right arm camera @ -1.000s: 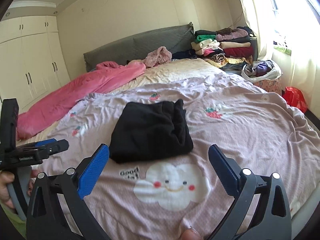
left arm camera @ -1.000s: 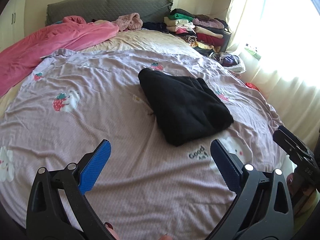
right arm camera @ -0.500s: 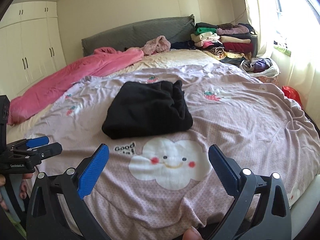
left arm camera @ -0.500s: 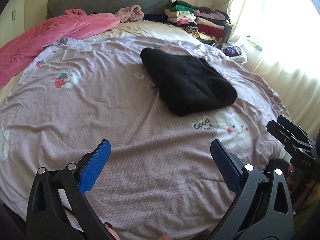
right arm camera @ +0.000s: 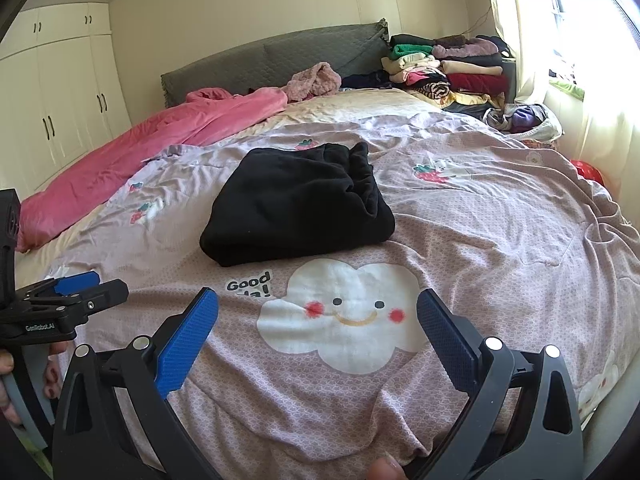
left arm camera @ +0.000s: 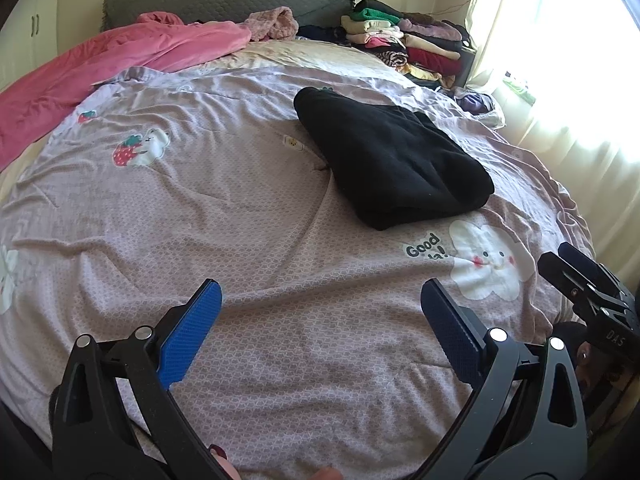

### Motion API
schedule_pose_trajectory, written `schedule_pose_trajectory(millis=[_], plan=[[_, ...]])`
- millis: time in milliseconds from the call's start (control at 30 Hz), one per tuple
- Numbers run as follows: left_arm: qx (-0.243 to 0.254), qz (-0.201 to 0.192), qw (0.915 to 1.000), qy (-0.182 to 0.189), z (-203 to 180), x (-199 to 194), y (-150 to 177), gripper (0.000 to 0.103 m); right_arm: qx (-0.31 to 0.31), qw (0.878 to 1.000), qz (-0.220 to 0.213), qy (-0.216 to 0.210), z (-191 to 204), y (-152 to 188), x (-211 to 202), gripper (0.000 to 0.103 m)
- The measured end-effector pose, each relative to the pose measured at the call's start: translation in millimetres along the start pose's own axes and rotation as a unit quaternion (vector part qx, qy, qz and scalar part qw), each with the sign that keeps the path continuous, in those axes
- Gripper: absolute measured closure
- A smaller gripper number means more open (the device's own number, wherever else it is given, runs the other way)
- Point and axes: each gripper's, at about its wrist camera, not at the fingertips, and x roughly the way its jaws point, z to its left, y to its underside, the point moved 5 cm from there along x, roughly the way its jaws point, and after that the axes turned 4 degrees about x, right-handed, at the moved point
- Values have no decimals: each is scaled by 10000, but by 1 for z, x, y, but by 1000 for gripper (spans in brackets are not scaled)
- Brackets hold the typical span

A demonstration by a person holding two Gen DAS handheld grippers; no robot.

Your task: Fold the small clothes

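- The black garment (left arm camera: 392, 160) lies folded on the lilac bedspread (left arm camera: 200, 200), around the middle of the bed, just beyond the cloud print (right arm camera: 348, 316)
- Left tongs (left arm camera: 320, 328) and right tongs (right arm camera: 318, 326) both gape wide and hold nothing, near the bed's near edge, well apart from the garment
- Risk: a pinch at the loose bunched far-right end could drag the layers apart
- Risk: tongs reaching low may snag the wrinkled bedspread instead

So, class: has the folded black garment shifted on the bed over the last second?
No. The black garment lies just behind the cloud print as before; only the cameras pulled back, so it looks smaller and farther.
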Motion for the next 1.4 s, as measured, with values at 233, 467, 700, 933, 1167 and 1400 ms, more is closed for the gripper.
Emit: schedule_pose_trajectory(millis=[233,467,700,933,1167,1400], plan=[[-15,-2,10000,-35,1,-1,0,10,-3,10000,-4,13,-2,0,-1,4],[-23,-2,10000,-61,2,-2,0,10,-4,10000,-6,12,-1,-1,-2,4],[-43,30,9999,-104,4,-4,1,10,15,10000,-16,25,-2,-1,-3,4],[-49,34,9999,-107,4,-3,0,10,5,10000,-19,26,-2,-1,-4,4],[-50,28,9999,-106,4,-4,0,10,10,10000,-21,27,-2,-1,-3,4],[-58,33,9999,-114,6,-4,0,10,4,10000,-22,25,-1,-1,-4,4]])
